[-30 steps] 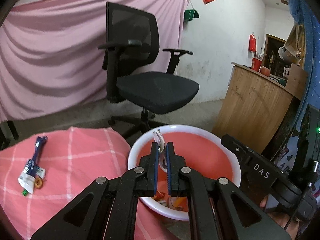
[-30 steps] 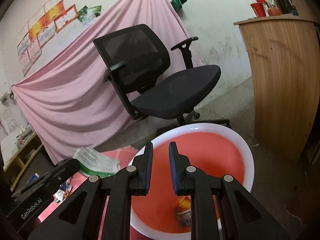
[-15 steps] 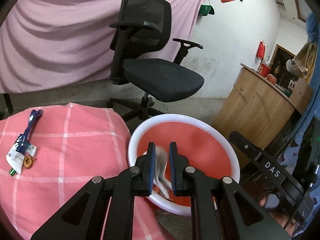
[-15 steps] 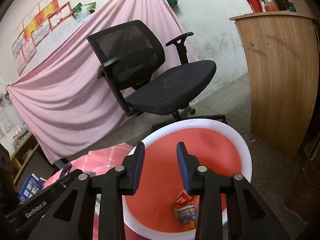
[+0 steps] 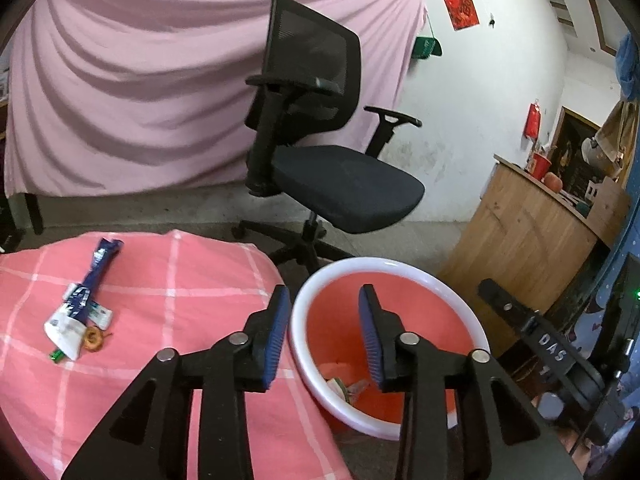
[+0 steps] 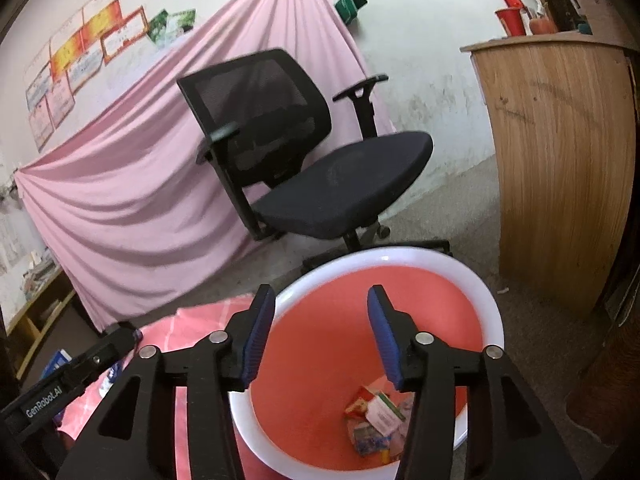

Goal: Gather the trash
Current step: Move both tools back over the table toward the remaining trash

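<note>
Left view: left hand-held gripper (image 5: 322, 330) is hanging over the basin (image 5: 404, 270) rim, jaws just opening, nothing between them (drop looks done). Wrappers (image 5: 80, 312) are still lying on the pink checked cloth (image 5: 180, 288).

Right view: right hand-held gripper (image 6: 320, 332) is opening too, empty, above trash (image 6: 374, 420) piling in the basin.

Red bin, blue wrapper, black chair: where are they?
Red bin (image 6: 404, 258): right wrist view, white rim.
Blue wrapper (image 5: 90, 286): left wrist view, its middle.
Black chair (image 5: 344, 188): left wrist view, seat cushion.
</note>
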`<act>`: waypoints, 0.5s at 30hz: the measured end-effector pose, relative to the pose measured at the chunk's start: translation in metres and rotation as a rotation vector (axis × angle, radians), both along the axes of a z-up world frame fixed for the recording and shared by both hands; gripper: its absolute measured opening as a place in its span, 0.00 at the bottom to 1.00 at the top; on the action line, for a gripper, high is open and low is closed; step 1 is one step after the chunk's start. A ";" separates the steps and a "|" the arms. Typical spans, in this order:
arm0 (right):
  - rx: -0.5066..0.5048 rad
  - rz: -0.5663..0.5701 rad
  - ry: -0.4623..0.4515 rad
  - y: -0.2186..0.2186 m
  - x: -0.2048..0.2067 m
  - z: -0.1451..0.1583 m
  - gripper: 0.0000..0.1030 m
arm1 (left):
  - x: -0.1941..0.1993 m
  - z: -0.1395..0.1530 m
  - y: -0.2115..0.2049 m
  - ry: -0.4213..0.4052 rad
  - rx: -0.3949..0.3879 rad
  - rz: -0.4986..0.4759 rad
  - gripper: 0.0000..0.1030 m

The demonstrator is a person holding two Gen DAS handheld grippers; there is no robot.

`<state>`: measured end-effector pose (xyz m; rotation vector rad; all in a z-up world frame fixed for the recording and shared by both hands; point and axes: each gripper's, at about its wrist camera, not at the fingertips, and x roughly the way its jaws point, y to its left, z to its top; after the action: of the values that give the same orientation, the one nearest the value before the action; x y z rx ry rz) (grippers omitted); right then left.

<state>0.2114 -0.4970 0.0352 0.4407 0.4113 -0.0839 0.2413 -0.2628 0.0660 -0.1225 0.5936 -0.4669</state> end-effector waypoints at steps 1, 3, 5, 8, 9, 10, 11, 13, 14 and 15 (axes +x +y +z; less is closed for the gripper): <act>-0.001 -0.004 -0.015 0.000 -0.002 0.002 0.50 | -0.001 0.002 0.003 -0.006 0.000 0.008 0.37; -0.002 -0.008 -0.032 0.002 -0.003 0.005 0.52 | -0.004 0.006 0.010 -0.024 0.001 0.033 0.41; 0.000 -0.006 -0.040 0.005 -0.001 0.007 0.54 | -0.007 0.010 0.018 -0.041 0.003 0.059 0.46; 0.004 0.012 -0.056 0.012 0.000 0.009 0.66 | -0.014 0.014 0.034 -0.064 0.001 0.117 0.67; 0.002 0.020 -0.063 0.016 0.000 0.010 0.69 | -0.017 0.014 0.040 -0.067 -0.004 0.134 0.81; -0.001 0.026 -0.068 0.019 0.001 0.011 0.71 | -0.018 0.013 0.044 -0.070 -0.005 0.148 0.90; -0.004 0.033 -0.075 0.022 0.002 0.012 0.73 | -0.023 0.013 0.051 -0.083 -0.001 0.173 0.92; -0.008 0.039 -0.092 0.029 0.001 0.015 0.85 | -0.030 0.013 0.062 -0.120 0.013 0.214 0.96; -0.015 0.038 -0.104 0.032 0.000 0.015 0.87 | -0.031 0.012 0.066 -0.133 0.024 0.232 0.97; -0.022 0.037 -0.113 0.035 -0.001 0.016 0.93 | -0.034 0.011 0.072 -0.149 0.041 0.256 0.98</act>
<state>0.2105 -0.4621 0.0514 0.4136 0.3074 -0.0279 0.2069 -0.1904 0.0775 -0.1217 0.4336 -0.2128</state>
